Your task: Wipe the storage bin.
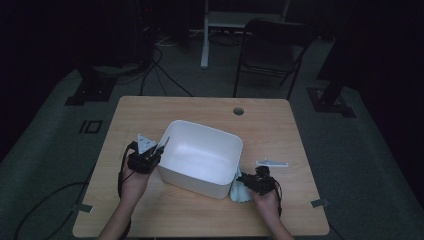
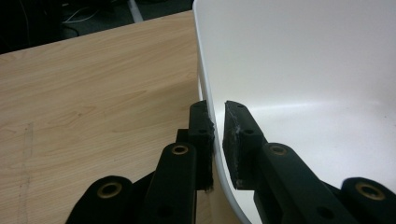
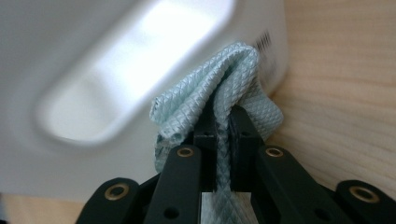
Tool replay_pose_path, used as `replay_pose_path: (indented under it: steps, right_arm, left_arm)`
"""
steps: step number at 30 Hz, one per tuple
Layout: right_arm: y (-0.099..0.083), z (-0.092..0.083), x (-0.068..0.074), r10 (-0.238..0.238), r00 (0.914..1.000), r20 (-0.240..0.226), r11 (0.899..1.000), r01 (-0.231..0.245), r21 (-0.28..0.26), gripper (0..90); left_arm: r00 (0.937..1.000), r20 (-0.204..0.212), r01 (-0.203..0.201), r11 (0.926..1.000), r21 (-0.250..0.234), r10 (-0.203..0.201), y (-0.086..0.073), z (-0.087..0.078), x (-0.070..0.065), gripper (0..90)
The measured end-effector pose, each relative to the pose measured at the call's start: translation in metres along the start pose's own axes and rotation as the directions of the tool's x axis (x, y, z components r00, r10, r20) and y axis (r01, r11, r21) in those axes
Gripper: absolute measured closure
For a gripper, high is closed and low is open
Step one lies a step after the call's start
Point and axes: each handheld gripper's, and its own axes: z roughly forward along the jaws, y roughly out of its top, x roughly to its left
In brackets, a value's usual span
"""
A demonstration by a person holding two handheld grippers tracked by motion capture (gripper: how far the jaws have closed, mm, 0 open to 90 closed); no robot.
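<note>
White plastic tub (image 1: 200, 157), pale blue waffle-weave cloth (image 3: 219, 84)
Left gripper (image 2: 218, 135) clamps the tub's smooth rim; right gripper (image 3: 223, 140) pinches the cloth; tub label illegible.

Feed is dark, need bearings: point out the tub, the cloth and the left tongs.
tub (image 1: 175, 176): high view, near outer wall.
cloth (image 3: 196, 95): right gripper view, bunched fold above the jaws.
left tongs (image 2: 217, 133): left gripper view, between fingertips clamping the rim.
</note>
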Motion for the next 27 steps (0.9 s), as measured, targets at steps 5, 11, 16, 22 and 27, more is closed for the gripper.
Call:
replay_pose_path:
  steps: [5, 11, 16, 22, 27]
  right_arm:
    - [-0.001, 0.01, -0.009, 0.024, 0.9997, 0.006, 0.999, -0.024, 0.03, 84.1]
    - [-0.001, -0.011, 0.008, -0.023, 0.9987, -0.046, 1.0, 0.023, 0.008, 84.0]
    - [-0.001, -0.011, 0.01, -0.041, 0.9984, -0.04, 0.999, 0.041, 0.003, 84.1]
    - [-0.008, 0.008, -0.003, -0.018, 0.9998, -0.008, 0.997, 0.019, 0.071, 84.0]
    - [-0.006, 0.006, 0.0, -0.017, 0.9999, 0.005, 0.997, 0.016, 0.074, 83.9]
  left_arm:
    - [0.9997, -0.025, 0.005, 1.0, -0.003, -0.005, 0.0, 0.0, -0.002, 81.3]
    - [0.9993, -0.035, 0.01, 0.9999, -0.008, -0.01, 0.0, 0.0, -0.002, 82.1]
    - [0.9999, -0.008, 0.007, 0.9999, -0.011, -0.007, 0.0, 0.001, -0.001, 82.0]
    - [0.9994, -0.009, 0.032, 0.9994, -0.015, -0.032, -0.001, 0.001, -0.001, 81.7]
    - [0.9992, -0.032, 0.024, 0.9996, -0.012, -0.024, 0.0, 0.001, -0.003, 81.5]
